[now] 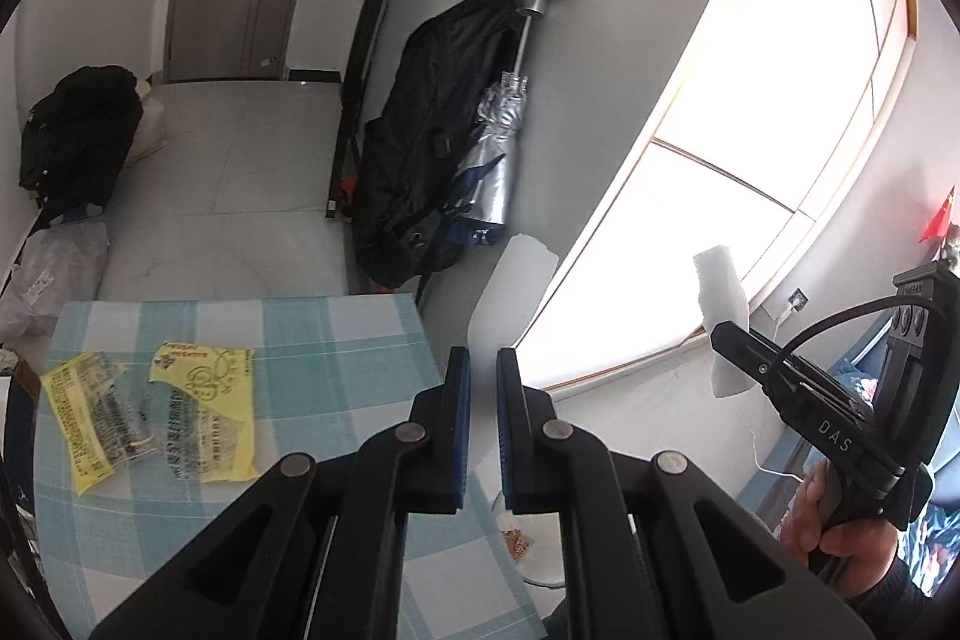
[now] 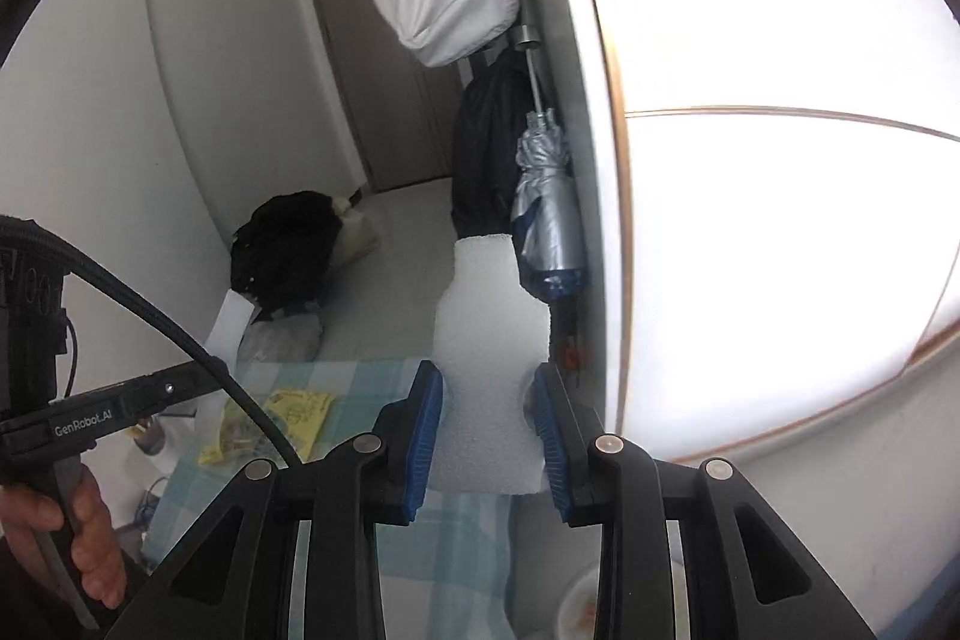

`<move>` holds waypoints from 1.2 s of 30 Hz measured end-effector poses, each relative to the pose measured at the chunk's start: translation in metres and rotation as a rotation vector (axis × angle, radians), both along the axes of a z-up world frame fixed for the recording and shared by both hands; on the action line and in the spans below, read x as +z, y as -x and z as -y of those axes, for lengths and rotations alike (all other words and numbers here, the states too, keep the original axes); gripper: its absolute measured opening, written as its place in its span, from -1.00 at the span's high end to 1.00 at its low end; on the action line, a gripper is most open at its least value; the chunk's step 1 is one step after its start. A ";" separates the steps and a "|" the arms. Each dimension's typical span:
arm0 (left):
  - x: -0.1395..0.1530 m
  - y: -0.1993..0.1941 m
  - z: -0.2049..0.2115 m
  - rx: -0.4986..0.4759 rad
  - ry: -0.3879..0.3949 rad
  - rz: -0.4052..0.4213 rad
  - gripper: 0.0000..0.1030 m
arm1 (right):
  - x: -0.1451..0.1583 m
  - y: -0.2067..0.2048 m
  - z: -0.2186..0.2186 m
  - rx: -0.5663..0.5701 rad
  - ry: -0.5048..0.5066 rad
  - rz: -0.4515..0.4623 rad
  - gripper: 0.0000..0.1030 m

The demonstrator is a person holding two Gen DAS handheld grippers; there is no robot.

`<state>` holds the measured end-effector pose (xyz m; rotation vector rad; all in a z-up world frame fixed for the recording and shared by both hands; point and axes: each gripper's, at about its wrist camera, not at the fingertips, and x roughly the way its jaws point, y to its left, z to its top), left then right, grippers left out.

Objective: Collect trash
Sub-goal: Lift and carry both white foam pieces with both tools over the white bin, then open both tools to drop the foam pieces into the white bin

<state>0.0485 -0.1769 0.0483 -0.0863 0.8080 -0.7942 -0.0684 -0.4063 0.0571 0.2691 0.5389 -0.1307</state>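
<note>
Your right gripper [image 2: 487, 436] pinches a white foam piece [image 2: 489, 340] whose long axis points ahead; your left gripper [image 1: 483, 418] clamps a thin foam strip [image 1: 510, 292], nearer the yellow wrappers [image 1: 150, 400] by the table [image 1: 336, 328] edge.

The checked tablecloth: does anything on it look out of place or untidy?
Yes. Two crumpled yellow wrappers lie loose on the checked tablecloth, torn open and askew. They look like litter not yet collected. Both claws are lifted away from them.
</note>
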 end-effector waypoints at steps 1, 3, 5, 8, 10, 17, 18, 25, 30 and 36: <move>0.000 0.000 0.009 -0.015 0.000 0.000 0.91 | 0.000 0.005 0.009 -0.015 -0.002 0.004 0.41; -0.001 0.000 0.024 -0.047 0.009 -0.013 0.91 | 0.000 0.013 0.026 -0.044 -0.018 0.015 0.41; -0.003 0.000 0.043 -0.080 0.014 -0.025 0.91 | -0.001 0.023 0.043 -0.076 -0.031 0.027 0.41; -0.010 0.003 0.067 -0.118 0.000 -0.031 0.91 | -0.007 0.034 0.065 -0.123 -0.031 0.026 0.41; -0.016 0.004 0.082 -0.147 -0.012 -0.043 0.91 | -0.015 0.038 0.079 -0.148 -0.039 0.009 0.41; -0.057 0.005 0.135 -0.241 -0.092 -0.132 0.91 | -0.056 0.048 0.133 -0.230 -0.091 -0.085 0.41; -0.065 0.004 0.141 -0.253 -0.107 -0.160 0.91 | -0.064 0.050 0.139 -0.238 -0.099 -0.102 0.41; -0.128 0.003 0.186 -0.381 -0.203 -0.298 0.91 | -0.142 0.065 0.164 -0.237 -0.201 -0.212 0.41; -0.176 0.001 0.210 -0.441 -0.305 -0.385 0.91 | -0.206 0.066 0.180 -0.257 -0.328 -0.303 0.41; -0.209 0.013 0.233 -0.509 -0.422 -0.442 0.91 | -0.266 0.069 0.180 -0.250 -0.429 -0.399 0.41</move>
